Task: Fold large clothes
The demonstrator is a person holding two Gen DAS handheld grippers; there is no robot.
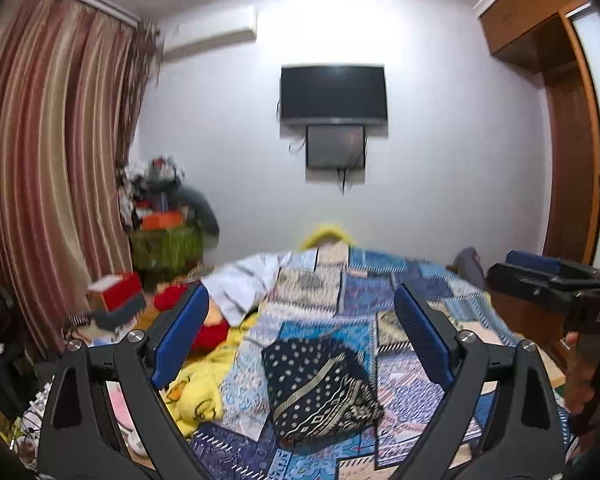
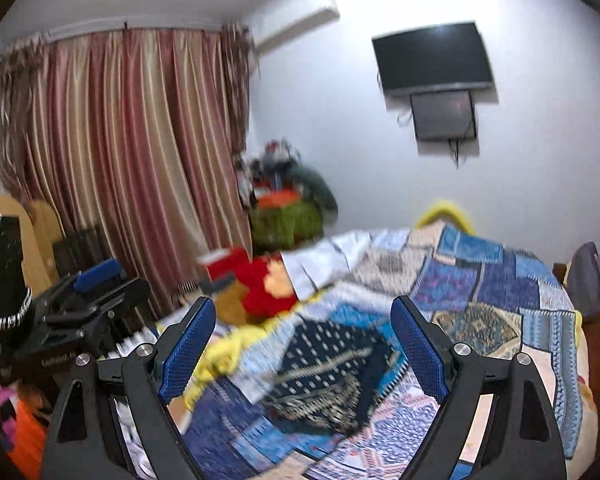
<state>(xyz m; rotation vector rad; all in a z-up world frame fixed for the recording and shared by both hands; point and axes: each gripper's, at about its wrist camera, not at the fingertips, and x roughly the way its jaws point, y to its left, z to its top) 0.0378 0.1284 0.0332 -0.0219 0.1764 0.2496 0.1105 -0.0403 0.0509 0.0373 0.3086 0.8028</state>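
**Both claws empty above the folded garment**

Your left gripper (image 1: 300, 340) and right gripper (image 2: 304, 348) both stand spread wide, pinching nothing. The navy patterned garment (image 1: 320, 392) lies below and between the pads in each view, low centre of frame, on the blue patchwork bedspread (image 1: 380, 288). It looks already folded into a compact block, its long axis slanting toward lower right. Neither claw looks clearly nearer.

A folded garment (image 1: 320, 388) lies on the bed (image 1: 412, 288) near its front edge, loose clothes (image 1: 240, 284) heaped along its left edge, a television (image 1: 334, 94) on the wall behind its far edge.
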